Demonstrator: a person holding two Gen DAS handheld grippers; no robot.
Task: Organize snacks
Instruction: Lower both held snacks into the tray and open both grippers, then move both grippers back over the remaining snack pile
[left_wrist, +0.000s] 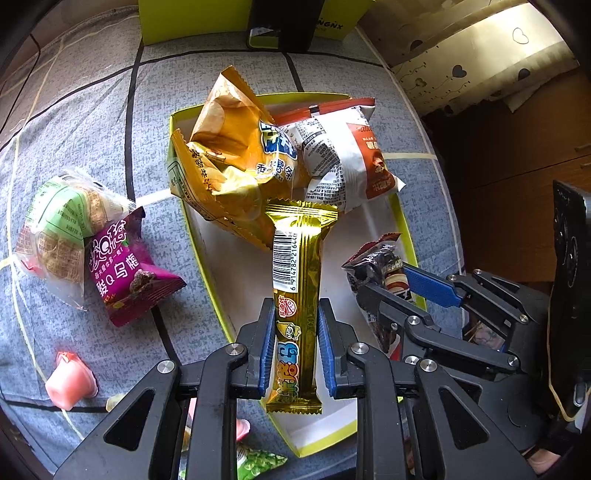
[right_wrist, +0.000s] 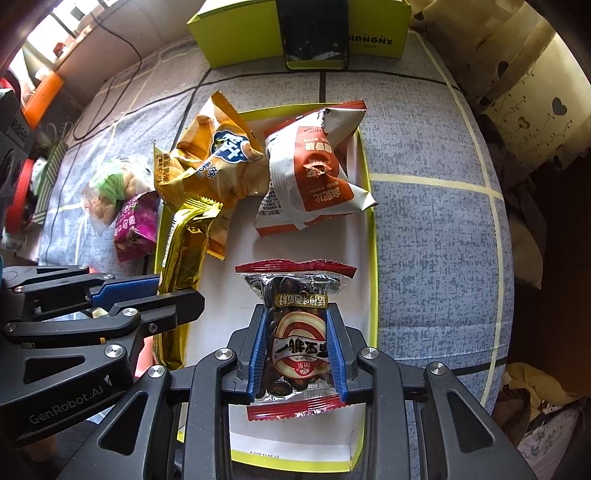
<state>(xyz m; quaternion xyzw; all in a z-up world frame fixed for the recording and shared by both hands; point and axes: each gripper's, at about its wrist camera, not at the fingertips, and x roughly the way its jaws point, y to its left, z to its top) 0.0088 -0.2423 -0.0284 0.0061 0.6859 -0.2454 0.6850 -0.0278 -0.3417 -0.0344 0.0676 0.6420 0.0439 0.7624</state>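
Left tongs (left_wrist: 295, 332): clamped on a gold bar packet (left_wrist: 295, 280), held above the tray's near left part.
Right tongs (right_wrist: 297, 339): clamped on a dark seed packet (right_wrist: 297, 332) with red crimped ends, over the tray's near middle.
Tray (right_wrist: 371, 236): shallow, white inside, yellow-green rim, lying on a grey checked cloth (right_wrist: 436, 236).
In the tray: an orange crisp bag (left_wrist: 236, 155) and a white-and-rust bag (left_wrist: 343, 158), side by side at the far end.
Outside, left of tray: purple packet (left_wrist: 125, 269), clear biscuit packet (left_wrist: 62, 229), pink jelly cup (left_wrist: 72, 382).
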